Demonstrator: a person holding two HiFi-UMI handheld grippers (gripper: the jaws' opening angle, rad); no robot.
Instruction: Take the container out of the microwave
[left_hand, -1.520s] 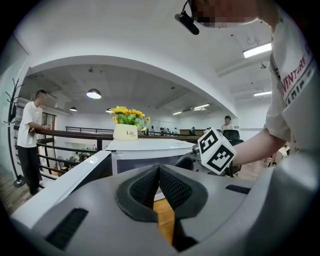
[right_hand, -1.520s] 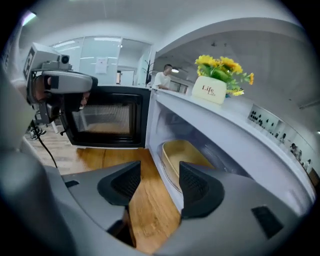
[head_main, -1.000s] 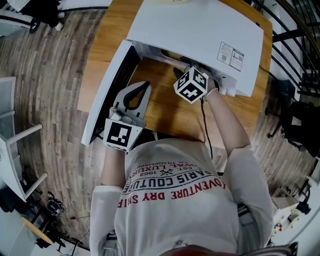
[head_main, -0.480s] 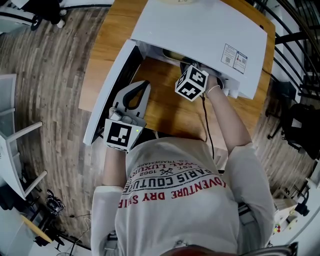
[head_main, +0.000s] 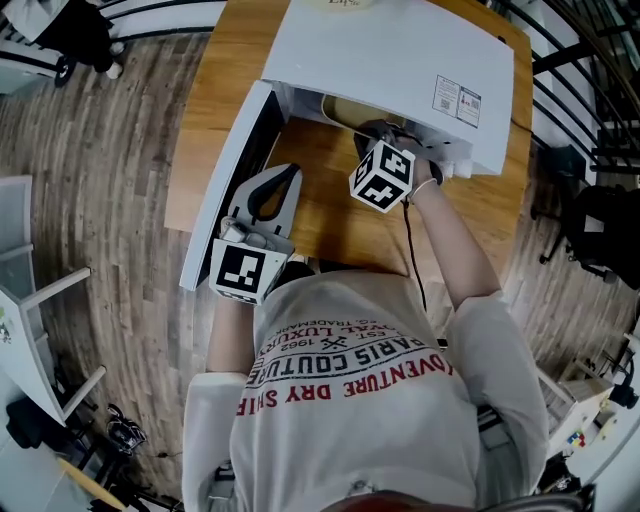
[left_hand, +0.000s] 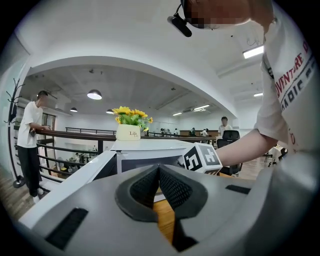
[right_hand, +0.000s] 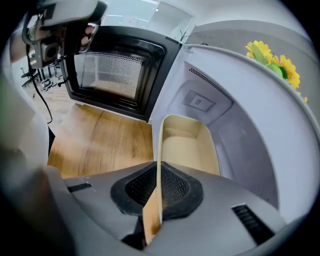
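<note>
One thin wall is all the right gripper has on the beige rectangular open-top container, which is inside the white microwave.
Its jaws are closing on the container's left long wall near the front end, with the pads pressing it from both sides. The left gripper idles with its jaws together and nothing in them, beside the open microwave door at 9 o'clock of the cavity. The container is mouth up, with its long axis running 6 to 12 o'clock in the right gripper view and the far short end pointing at the cavity's back wall. My worry is the off-centre pinch: I reckon the free 3 o'clock side could sag or swing on the way out. It could then clip the cavity's front edge or slip from the pads onto the wooden desk. That wall might flex too.
</note>
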